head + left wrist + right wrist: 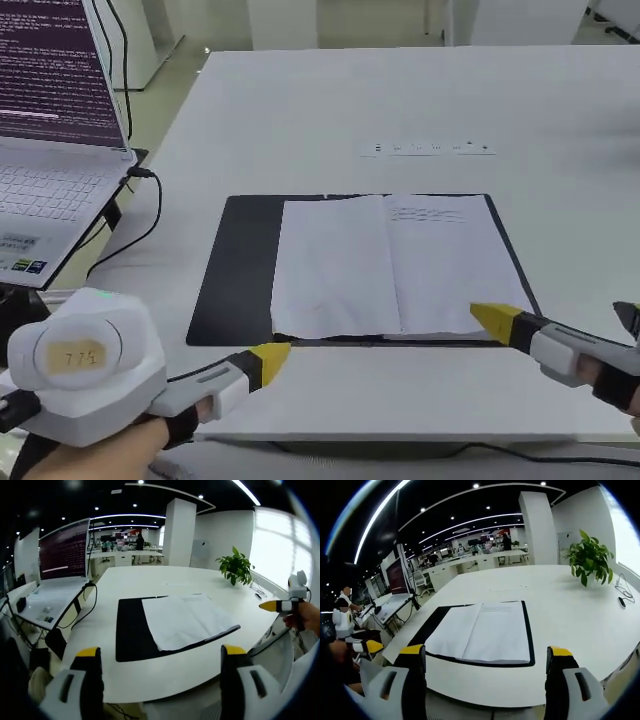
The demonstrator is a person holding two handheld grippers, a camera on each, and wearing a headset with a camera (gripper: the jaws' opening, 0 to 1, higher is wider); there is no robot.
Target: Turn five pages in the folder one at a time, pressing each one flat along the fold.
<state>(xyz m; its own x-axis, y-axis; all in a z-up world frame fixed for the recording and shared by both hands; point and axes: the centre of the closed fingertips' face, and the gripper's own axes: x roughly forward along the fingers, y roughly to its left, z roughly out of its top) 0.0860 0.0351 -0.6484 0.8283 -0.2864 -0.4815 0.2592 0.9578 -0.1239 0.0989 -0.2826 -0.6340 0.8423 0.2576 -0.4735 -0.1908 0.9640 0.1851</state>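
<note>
**Left gripper point(266, 360) and right gripper point(497, 320): jaws spread, nothing held**

Both gripper views show the yellow-tipped jaws wide apart with nothing between them.
- Left gripper: off the folder's point(240, 272) near left corner, clear of the cover.
- Right gripper: tip just at the folder's near right corner, beside the right page point(445, 262). Contact cannot be told.

Folder lies open and flat. The left page point(330, 265) and right page meet at the fold point(389, 262). The black cover shows wide on the left and thin on the right. How many pages have been turned cannot be told.

Step in hand (judgement): start a page turn from the near right corner.
- Catch one sheet only. The paper looks thin, so a deep bite could take two sheets or crease the corner.
- Lift low and carry it across the fold, then lay it on the left page.
- Press along the fold with the jaw tips in one steady stroke.
- Rest the left gripper on the bare cover, because the tabletop looks smooth and the folder may slide.

Surface and room:
- White table point(400, 95), with a small printed strip point(428, 148) beyond the folder's far edge.
- Laptop point(50, 130) well left of the folder, with a black cable point(152, 215) between them.
- Potted plant point(590, 555) far beyond the folder on its right.
- Open office with a white column point(539, 530) behind.
</note>
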